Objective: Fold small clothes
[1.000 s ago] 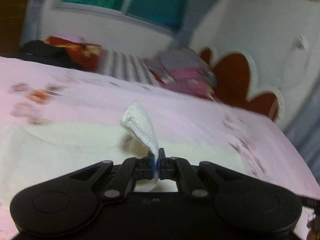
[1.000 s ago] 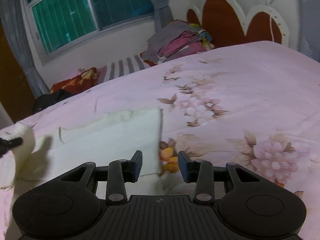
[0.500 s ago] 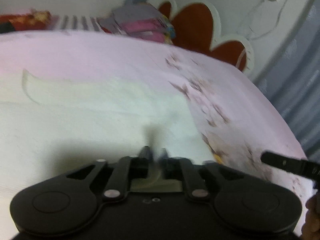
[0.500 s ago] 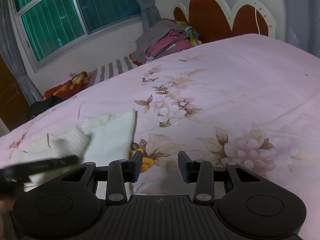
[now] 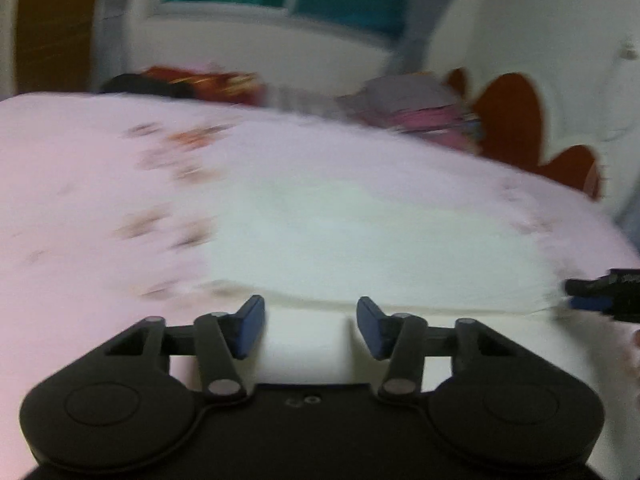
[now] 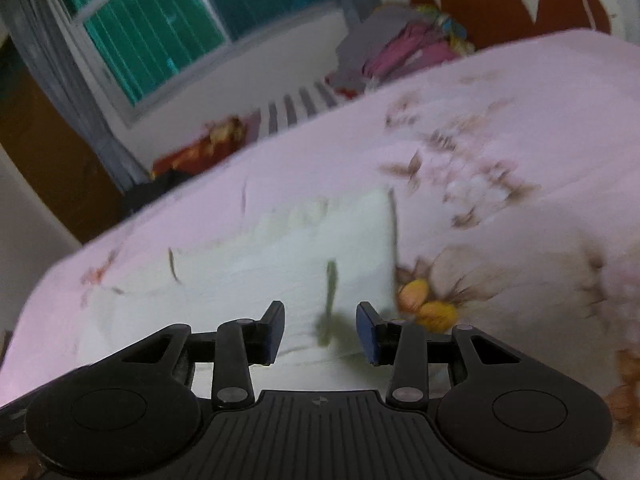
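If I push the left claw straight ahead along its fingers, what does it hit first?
Most likely the white cloth lying flat on the pink floral bedsheet. The left claw is open, with that cloth filling the gap and the area ahead. The picture is blurred, so depth is uncertain.

The cream garment (image 5: 372,236) looks like soft matt cloth; the pink floral bedsheet (image 6: 520,120) is smooth fabric; each hand-held gripper (image 5: 310,328) is matt black plastic.

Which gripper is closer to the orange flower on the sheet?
Right. The right hand-held gripper hangs open with the orange flower just past its right finger. The left hand-held gripper is open over the white cloth; its view shows no orange flower nearby.
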Demonstrator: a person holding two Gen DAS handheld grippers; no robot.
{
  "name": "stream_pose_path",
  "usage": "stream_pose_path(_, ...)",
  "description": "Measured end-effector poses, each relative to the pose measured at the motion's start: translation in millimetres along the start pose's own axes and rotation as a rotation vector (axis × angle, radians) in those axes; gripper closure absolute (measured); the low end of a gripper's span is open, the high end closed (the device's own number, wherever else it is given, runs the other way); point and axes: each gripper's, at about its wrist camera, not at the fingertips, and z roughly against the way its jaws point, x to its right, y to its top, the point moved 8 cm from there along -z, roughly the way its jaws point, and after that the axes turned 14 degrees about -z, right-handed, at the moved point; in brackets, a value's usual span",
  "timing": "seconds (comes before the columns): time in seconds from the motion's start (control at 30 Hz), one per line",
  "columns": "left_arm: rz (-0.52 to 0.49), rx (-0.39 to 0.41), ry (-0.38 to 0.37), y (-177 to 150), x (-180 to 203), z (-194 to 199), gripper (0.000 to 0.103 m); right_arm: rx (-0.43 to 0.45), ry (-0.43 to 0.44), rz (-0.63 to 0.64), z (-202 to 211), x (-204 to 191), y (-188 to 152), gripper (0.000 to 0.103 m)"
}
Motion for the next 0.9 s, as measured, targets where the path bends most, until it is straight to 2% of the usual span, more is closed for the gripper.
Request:
stream_pose_path(0.13, 0.038, -0.029, 0.028, -9.4, -33.0, -8.0, 0.056, -0.039, -0.045, -0.014, -23.8, 2.0, -8.2, 0.063)
stream_pose_path(0.27, 0.033, -0.020, 0.012, -6.8, -40.8, -18.2, 0.061, -0.048, -0.055, 0.009, -32.2, -2.6, -12.8, 0.063)
stream_pose_path(0.37, 0.014, -0.029, 0.002, -3.5, -37.7, -24.3, 0.061, -0.051, -0.059, 0.038, -36.9, -8.3, -14.8, 0.064)
stream_pose_path(0.4, 0.000, -0.032, 0.002, -0.4, -32.7, -28.0, 0.062, -0.054, -0.058, 0.047, -40.3, -12.1, -15.4, 0.083)
stream_pose_path(0.43, -0.006, -0.035, 0.000, -0.3, -33.0, -27.7, 0.063, -0.066, -0.055, 0.056, -43.6, -14.8, -16.5, 0.093)
stream_pose_path(0.5, -0.032, -0.041, -0.006, 0.4, -32.2, -29.6, 0.068, -0.064, -0.053, 0.083, -44.7, -21.1, -16.4, 0.097)
stream_pose_path(0.63, -0.055, -0.044, -0.015, 0.6, -31.7, -31.3, 0.069, 0.080, -0.063, 0.104, -18.0, -27.1, 3.2, 0.097)
stream_pose_path(0.7, -0.063, -0.044, -0.017, 0.2, -31.2, -32.0, 0.069, 0.145, -0.131, 0.100, -9.1, -14.3, 13.8, 0.097)
stream_pose_path(0.8, -0.061, -0.044, -0.022, 0.4, -31.4, -32.5, 0.070, 0.076, -0.170, 0.079, -20.2, 6.9, 10.9, 0.097)
stream_pose_path(0.9, -0.058, -0.045, -0.026, 1.0, -32.3, -34.4, 0.070, 0.082, -0.176, 0.125, -19.8, 3.8, 5.0, 0.097)
